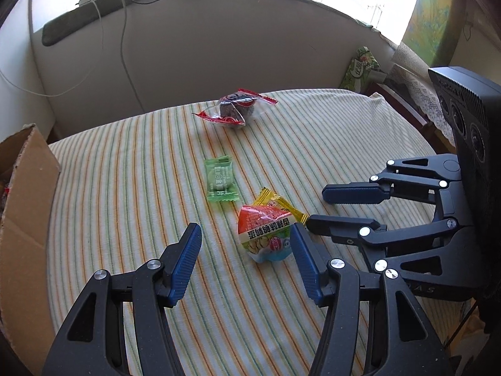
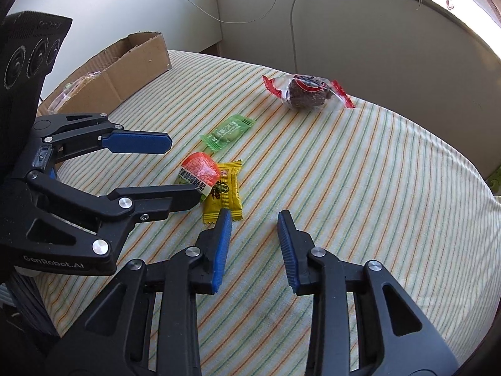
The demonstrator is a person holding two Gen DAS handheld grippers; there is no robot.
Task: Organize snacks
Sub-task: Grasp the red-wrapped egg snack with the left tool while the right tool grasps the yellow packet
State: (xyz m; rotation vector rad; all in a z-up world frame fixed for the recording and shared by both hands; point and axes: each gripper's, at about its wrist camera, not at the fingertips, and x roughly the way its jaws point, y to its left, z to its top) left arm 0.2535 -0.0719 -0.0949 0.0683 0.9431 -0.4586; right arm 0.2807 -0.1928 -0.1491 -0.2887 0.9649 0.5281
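From your left wrist camera, your left tool [image 1: 245,235] hangs open over the striped cloth [image 1: 125,188] on the desk, empty, its right pad just beside a red, white and blue snack packet [image 1: 266,235] printed in Chinese characters. A yellow candy [image 1: 278,206] pokes out behind that packet, a green wrapped candy [image 1: 219,178] lies beyond, and a clear red-ended wrapper with a dark ball [image 1: 235,109] sits far back. The cardboard box [image 1: 22,206] stands at the left edge. Your right tool [image 1: 316,210] reaches in from the right, jaws parted.

From your right wrist camera, your right tool [image 2: 254,219] is open and holds nothing, its left pad overlapping the yellow candy [image 2: 225,191]. Your left tool's [image 2: 184,164] housing reads "GenRobot.AI". The box [image 2: 125,72] holds wrapped snacks.
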